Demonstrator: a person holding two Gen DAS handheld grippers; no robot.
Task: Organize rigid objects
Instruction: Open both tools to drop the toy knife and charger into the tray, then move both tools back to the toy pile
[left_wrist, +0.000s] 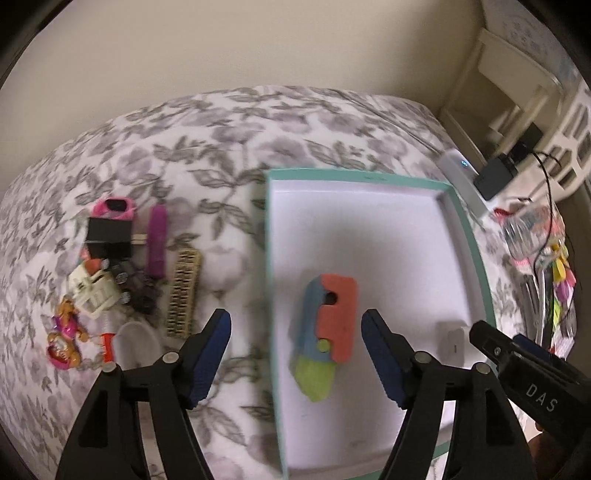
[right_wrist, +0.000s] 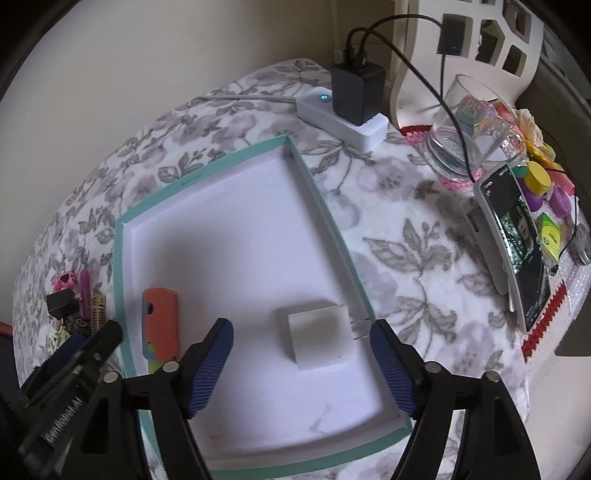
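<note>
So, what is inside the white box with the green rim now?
Two things lie inside the box: an orange, blue and green toy near its left wall and a white plug adapter near its right wall. The near end of the toy is covered in the right view.

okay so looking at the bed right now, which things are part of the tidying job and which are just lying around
Part of the job:
- white tray with teal rim
- orange, blue and green toy block, in the tray
- white plug adapter, in the tray
- heap of small items left of the tray

Lying about:
- white power strip with black charger
- clear glass mug
- propped phone
</note>
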